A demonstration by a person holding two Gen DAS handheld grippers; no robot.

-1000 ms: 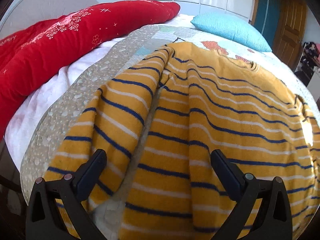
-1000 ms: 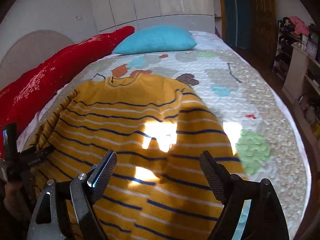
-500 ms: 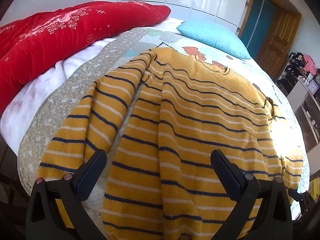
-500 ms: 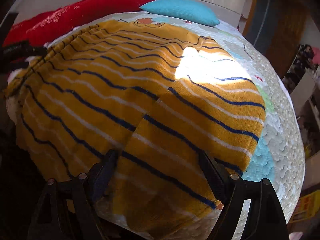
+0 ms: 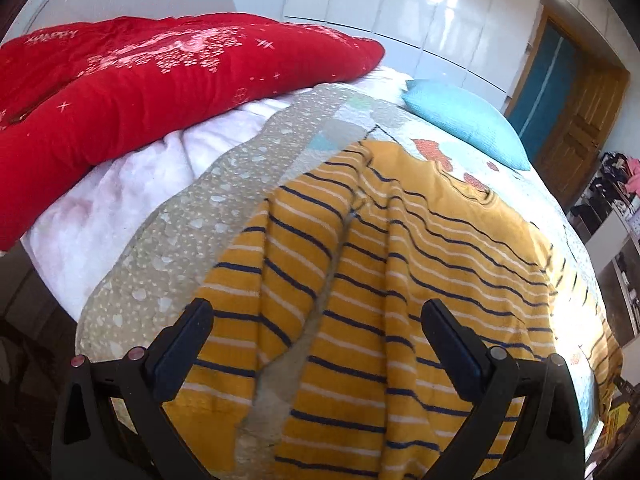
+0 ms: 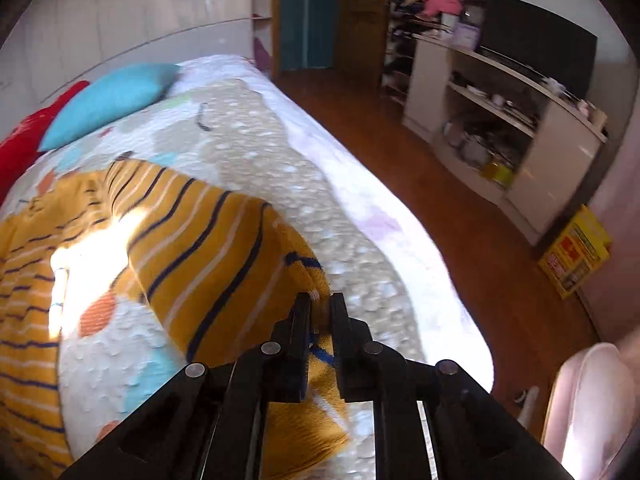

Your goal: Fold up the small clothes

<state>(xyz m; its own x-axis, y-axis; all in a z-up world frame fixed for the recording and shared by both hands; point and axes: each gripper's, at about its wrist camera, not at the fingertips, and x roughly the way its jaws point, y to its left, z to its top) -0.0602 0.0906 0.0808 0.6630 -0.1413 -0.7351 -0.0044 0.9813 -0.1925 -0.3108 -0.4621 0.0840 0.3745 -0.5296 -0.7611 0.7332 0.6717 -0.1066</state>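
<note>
Both tongs over sweater (image 5: 400, 272): right (image 6: 319, 312) clamped on sleeve (image 6: 224, 256), left (image 5: 316, 336) spread.

1. The right gripper (image 6: 319, 312) has its two black fingers drawn close together, pinching the cuff end of a sleeve (image 6: 224, 248) of the mustard-yellow striped sweater (image 6: 28, 264).
2. The sleeve runs from the jaws back up and left to the sweater body, which lies spread on the patterned quilt (image 6: 248, 144).
3. A bright patch of sunlight falls across the sweater where sleeve meets body.
4. A turquoise pillow (image 6: 108, 100) lies at the far end of the bed, with a red blanket (image 6: 24, 144) just beside it.
5. Right of the bed, across the wooden floor (image 6: 400, 152), stands a white shelf unit (image 6: 552, 128) with a dark television (image 6: 536, 44) on top; a yellow box (image 6: 576, 252) sits on the floor near it.
</note>
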